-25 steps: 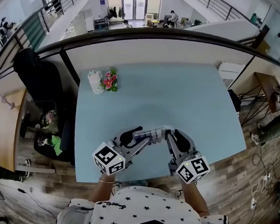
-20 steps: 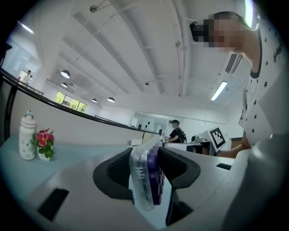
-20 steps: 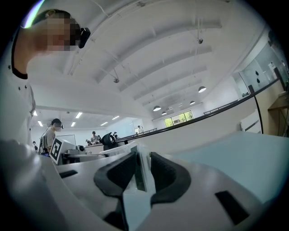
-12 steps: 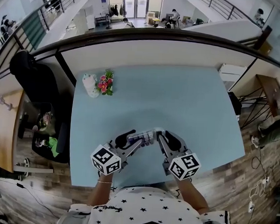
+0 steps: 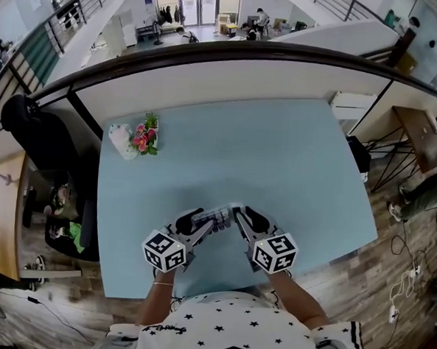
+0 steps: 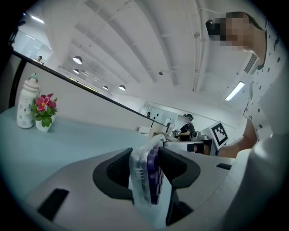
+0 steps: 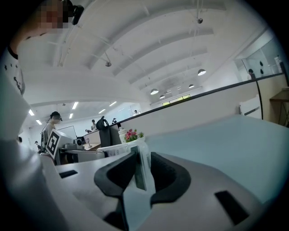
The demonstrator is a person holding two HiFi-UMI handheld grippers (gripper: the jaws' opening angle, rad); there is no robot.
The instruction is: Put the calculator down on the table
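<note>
A clear-cased calculator (image 5: 220,214) with purple keys hangs low over the near part of the light blue table (image 5: 279,152), held between both grippers. My left gripper (image 5: 207,222) is shut on its left end; the left gripper view shows the calculator (image 6: 146,178) edge-on between the dark pads. My right gripper (image 5: 234,214) is shut on the other end, where the thin clear edge of the calculator (image 7: 141,169) stands between the pads. Whether the calculator touches the table I cannot tell.
A small white bottle (image 5: 119,140) and a pot of pink flowers (image 5: 144,136) stand at the table's far left. A dark chair (image 5: 29,125) is beside the left edge. The table's near edge runs just below the grippers, close to the person's body.
Both grippers have sunk toward the table with the calculator still held between them, and have drawn slightly nearer the table's front edge.
</note>
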